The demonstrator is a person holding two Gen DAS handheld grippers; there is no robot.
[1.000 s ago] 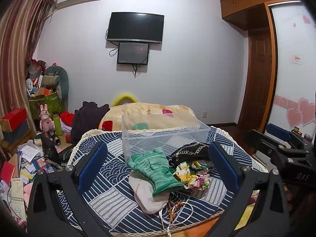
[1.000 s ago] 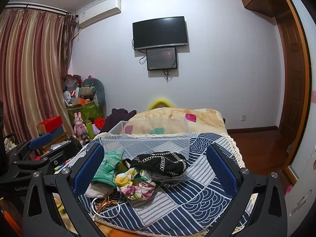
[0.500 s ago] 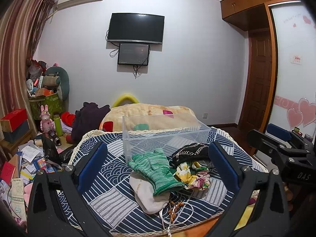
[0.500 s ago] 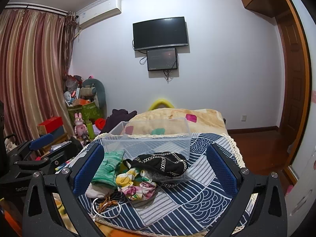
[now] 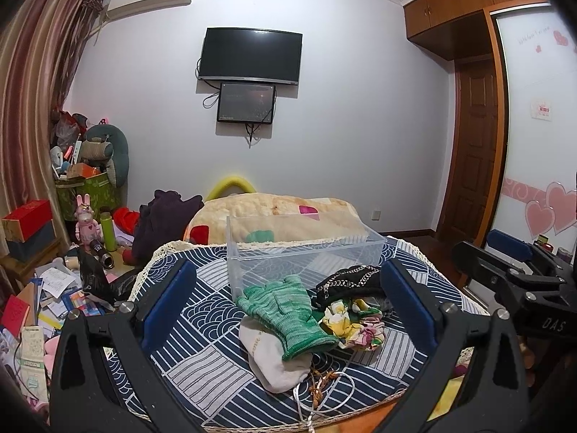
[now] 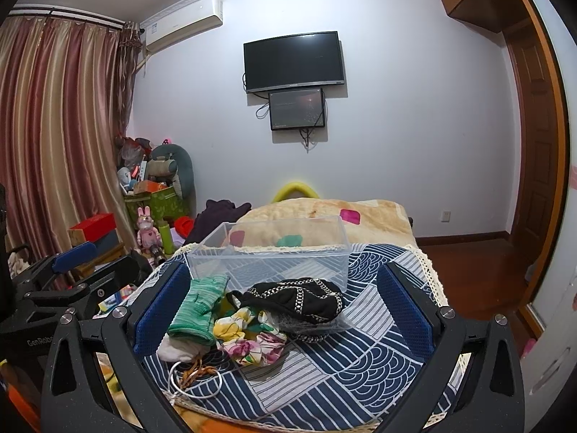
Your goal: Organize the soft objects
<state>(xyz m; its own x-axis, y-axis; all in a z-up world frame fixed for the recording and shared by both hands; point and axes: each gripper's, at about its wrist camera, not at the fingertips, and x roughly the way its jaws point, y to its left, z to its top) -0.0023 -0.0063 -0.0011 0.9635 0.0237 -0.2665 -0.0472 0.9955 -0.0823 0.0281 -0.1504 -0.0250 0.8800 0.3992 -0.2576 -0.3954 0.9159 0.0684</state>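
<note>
Showing both tools raised above a round table draped in a blue-and-white patterned cloth (image 5: 202, 310), with a small heap of soft items framed between their fingers. The left gripper (image 5: 288, 299) has its blue-padded fingers spread wide and holds nothing; the green knit glove (image 5: 285, 306) lies between and beyond them, nearer the left pad, its cuff resting on a white sock (image 5: 270, 357) that extends toward the camera. Just right of the glove lies a floral fabric piece (image 5: 351, 324), and behind that a black garment with pale trim (image 5: 351, 281), close to the right pad. A loop of white cord with brown string (image 5: 324, 382) lies at the near edge of the cloth, in front of the sock. A clear plastic bin (image 5: 303, 252) stands upright behind the heap, its near wall just beside the glove's fingertips; nothing soft is seen inside it. The right gripper (image 6: 288, 299) is likewise spread and empty. In its view the black garment (image 6: 292, 299) sits centrally between the pads, the floral piece (image 6: 249, 339) in front of it, and the glove (image 6: 198, 303) and sock (image 6: 176, 350) close to the left pad; the bin (image 6: 270, 256) stands behind all of these. Each tool appears at the margin of the other's view, apart from the heap. A wall-mounted television (image 5: 250, 54) hangs in the background.
</note>
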